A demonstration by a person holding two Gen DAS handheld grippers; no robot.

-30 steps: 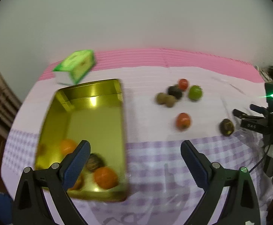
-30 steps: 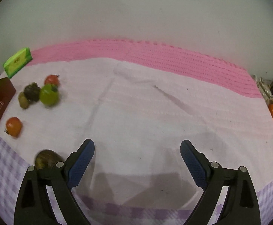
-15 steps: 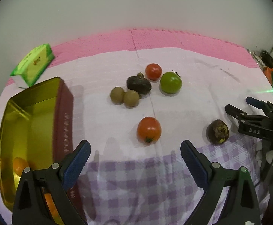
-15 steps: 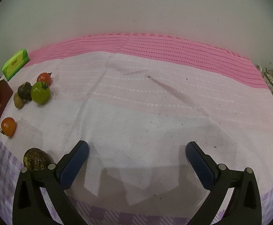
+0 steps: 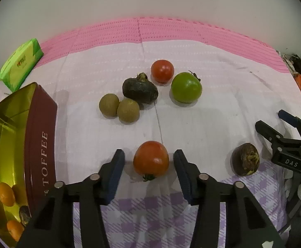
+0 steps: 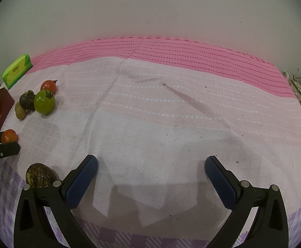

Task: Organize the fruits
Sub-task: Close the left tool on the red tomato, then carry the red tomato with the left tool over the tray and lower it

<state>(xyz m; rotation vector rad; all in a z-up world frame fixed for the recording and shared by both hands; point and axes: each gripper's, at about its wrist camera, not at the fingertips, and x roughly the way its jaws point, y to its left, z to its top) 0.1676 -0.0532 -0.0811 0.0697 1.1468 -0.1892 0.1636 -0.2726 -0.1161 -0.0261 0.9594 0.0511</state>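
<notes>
My left gripper [image 5: 149,161] now down from the tin [image 5: 36,136], closing around a tomato [image 5: 151,160], pads not touching, right gripper [image 6: 150,172] wide, empty.

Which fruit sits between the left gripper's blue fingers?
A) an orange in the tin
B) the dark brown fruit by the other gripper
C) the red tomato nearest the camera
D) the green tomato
C: the near red tomato sits between the closing fingers of the left gripper, gaps still showing on both sides.

Green tissue pack [image 5: 19,64] lies at the far left — on the pink-bordered tablecloth [image 6: 171,111]. Plain white wall [image 6: 150,10] behind.
</notes>
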